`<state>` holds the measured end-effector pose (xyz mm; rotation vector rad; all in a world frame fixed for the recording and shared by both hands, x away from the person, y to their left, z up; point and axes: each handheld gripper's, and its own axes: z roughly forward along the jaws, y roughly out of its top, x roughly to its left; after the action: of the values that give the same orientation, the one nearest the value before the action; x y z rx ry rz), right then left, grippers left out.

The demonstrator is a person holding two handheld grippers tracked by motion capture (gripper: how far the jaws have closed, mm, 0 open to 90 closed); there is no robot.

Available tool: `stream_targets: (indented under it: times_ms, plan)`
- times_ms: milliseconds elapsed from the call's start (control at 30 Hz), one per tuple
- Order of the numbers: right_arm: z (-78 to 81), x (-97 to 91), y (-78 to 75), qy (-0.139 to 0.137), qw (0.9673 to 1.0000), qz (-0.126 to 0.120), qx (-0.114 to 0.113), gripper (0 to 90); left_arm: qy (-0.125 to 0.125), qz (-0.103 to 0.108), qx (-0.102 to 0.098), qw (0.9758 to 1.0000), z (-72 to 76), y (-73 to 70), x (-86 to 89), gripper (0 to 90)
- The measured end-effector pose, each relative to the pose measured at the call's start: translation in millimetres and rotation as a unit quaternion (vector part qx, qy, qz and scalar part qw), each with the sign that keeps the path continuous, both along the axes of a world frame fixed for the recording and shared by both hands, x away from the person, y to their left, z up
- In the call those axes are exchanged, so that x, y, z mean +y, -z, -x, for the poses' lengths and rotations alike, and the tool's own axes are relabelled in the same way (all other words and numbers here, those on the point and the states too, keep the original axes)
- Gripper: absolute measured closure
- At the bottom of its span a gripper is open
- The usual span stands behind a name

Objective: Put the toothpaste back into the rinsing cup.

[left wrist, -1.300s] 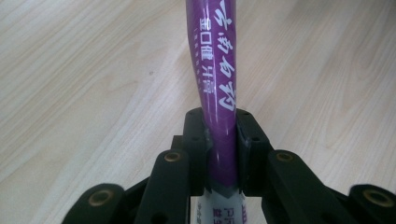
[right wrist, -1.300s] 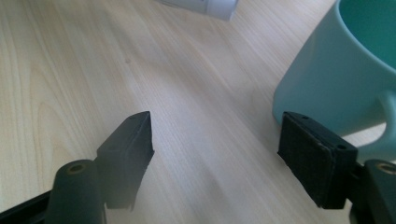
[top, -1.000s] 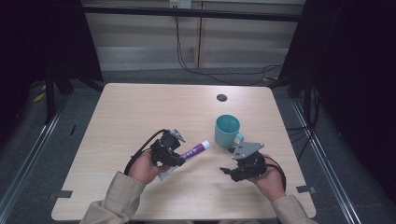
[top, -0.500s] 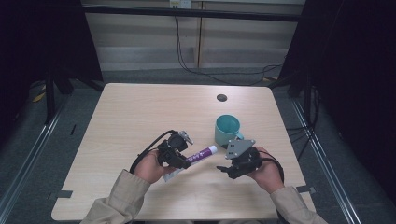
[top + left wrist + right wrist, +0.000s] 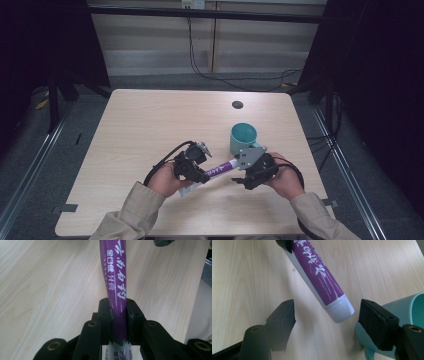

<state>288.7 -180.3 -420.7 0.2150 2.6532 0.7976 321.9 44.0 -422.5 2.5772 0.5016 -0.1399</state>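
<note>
Both hands have drawn closer together since the earlier frames: the left gripper (image 5: 196, 169) has carried the purple tube (image 5: 219, 168) rightward across the table (image 5: 150, 115), and the right gripper (image 5: 243, 176) has shifted in to meet its white cap (image 5: 342, 311), which now lies between the right gripper's jaws. Those jaws stand wide apart, one on each side of the cap, neither pad touching it in the right gripper view; they have just been closing a little. Left gripper is clamped tight on the tube's lower body, with the flat white tail end poking out behind the jaws toward the person. Tube is held above the wood, pointing right and slightly away in the high view, cap end just beside the teal mug (image 5: 243, 138). Mug stands upright right behind the right gripper, its wall close to one jaw in the right gripper view. Far half of the table is bare wood except a small dark round hole (image 5: 237, 104) near the back edge; both hands work near the front edge. Tube carries white script on purple, East Asian characters, not readable here.
</note>
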Motion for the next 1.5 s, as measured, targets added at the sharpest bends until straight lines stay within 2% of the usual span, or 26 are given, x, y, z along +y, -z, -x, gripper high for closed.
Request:
stream_targets:
  times_ms: [133, 233, 300, 333, 500, 867, 967, 1033, 1133, 1233, 1300, 1400, 1500]
  plan:
    - [-2.6, 3.7, -1.2, -0.015, 0.9998, 0.011, 0.002, 30.6, 0.002, 0.003, 0.005, 1.0000, -0.5, 1.0, -2.7, 77.2]
    - [-3.0, 4.7, -1.2, -0.016, 0.9997, 0.017, 0.004, 30.7, 0.006, 0.006, 0.005, 1.0000, 0.5, 1.4, -4.7, 77.1]
    - [-4.6, 4.8, -0.7, -0.018, 0.9997, 0.011, 0.011, 32.1, 0.011, 0.005, 0.004, 0.9999, 1.5, 0.9, -6.3, 77.1]
    - [-5.9, 5.4, 0.1, -0.025, 0.9993, 0.019, 0.019, 35.9, 0.010, 0.008, 0.004, 0.9999, 2.2, 0.9, -7.0, 77.1]
    - [-7.5, 9.1, 1.5, -0.033, 0.9985, 0.031, 0.031, 38.9, 0.016, 0.006, 0.004, 0.9998, 2.0, 0.9, -9.5, 77.1]
    - [-8.9, 19.5, 5.6, -0.052, 0.9973, 0.039, 0.033, 41.2, 0.025, 0.023, 0.008, 0.9994, 2.6, -0.1, -11.3, 77.1]
    - [-8.7, 22.9, 6.8, -0.053, 0.9970, 0.043, 0.036, 44.1, 0.028, 0.026, 0.013, 0.9992, 2.6, -0.8, -12.3, 77.1]
    - [-8.3, 23.7, 7.6, -0.055, 0.9968, 0.044, 0.036, 49.7, 0.034, 0.021, 0.012, 0.9991, 3.0, 0.1, -12.8, 77.1]
    - [-7.6, 24.0, 8.6, -0.073, 0.9943, 0.065, 0.043, 59.8, 0.040, 0.021, 0.010, 0.9989, 3.1, 1.8, -13.6, 76.9]
    - [-5.9, 25.2, 10.2, -0.076, 0.9927, 0.079, 0.051, 67.2, 0.043, 0.022, 0.013, 0.9988, 2.5, 2.7, -13.9, 75.5]
    - [-3.8, 24.9, 10.6, -0.069, 0.9931, 0.076, 0.057, 70.0, 0.045, 0.030, 0.017, 0.9984, 0.7, 3.3, -12.5, 72.9]
    - [-2.3, 24.0, 9.2, -0.060, 0.9932, 0.073, 0.068, 71.7, 0.041, 0.036, 0.016, 0.9984, -0.2, 2.5, -11.7, 70.6]
    - [-2.7, 21.6, 8.4, -0.049, 0.9935, 0.069, 0.076, 72.4, 0.018, 0.053, 0.009, 0.9984, -2.4, -0.8, -7.3, 60.6]
